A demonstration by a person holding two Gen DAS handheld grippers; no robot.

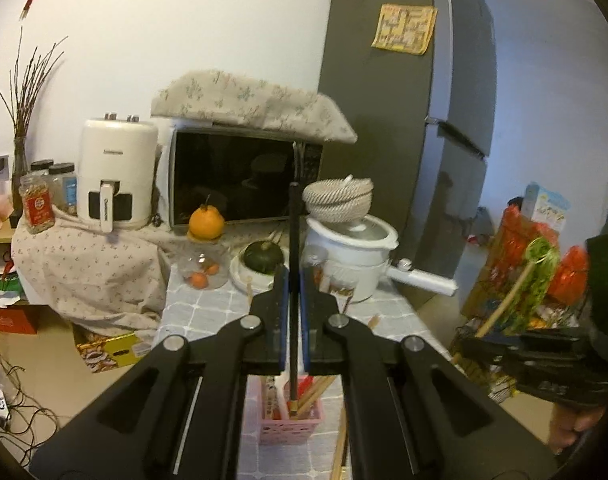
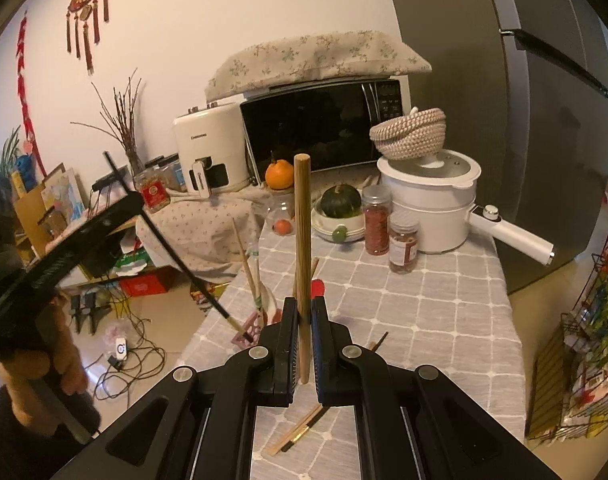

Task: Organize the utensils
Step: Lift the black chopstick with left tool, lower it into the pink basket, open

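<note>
Clamping a black chopstick (image 1: 293,280) between closed jaws, left gripper (image 1: 292,292); stick upright, its light-tipped lower end dipping into the pink slotted basket (image 1: 290,426) directly below. Clamping a wooden chopstick (image 2: 302,264) likewise, right gripper (image 2: 303,320), jaws shut on it, stick upright with its lower end free above the grey checked tablecloth (image 2: 424,312). Below and between the right gripper's arms, a few loose chopsticks (image 2: 300,430) lying flat on the cloth, partly hidden by the gripper body; exact count hard to make out. Another loose one (image 2: 378,342) just right of the right gripper. In the basket, several wooden sticks and a white utensil leaning, mostly covered by the left gripper in its own view; from the right wrist only a corner of the basket (image 2: 250,330) visible. A red object (image 2: 317,288) behind the right fingers, cut off, unclear what. Farther along the table: two spice jars (image 2: 388,228), a green squash (image 2: 340,200) in a white bowl, a clear jar, an orange (image 2: 279,174). Beyond, white pot (image 2: 436,204) with a woven basket (image 2: 410,132) on its lid, microwave (image 2: 316,128) under a floral cloth, white air fryer (image 2: 206,146), grey fridge (image 2: 524,100) at right.
</note>
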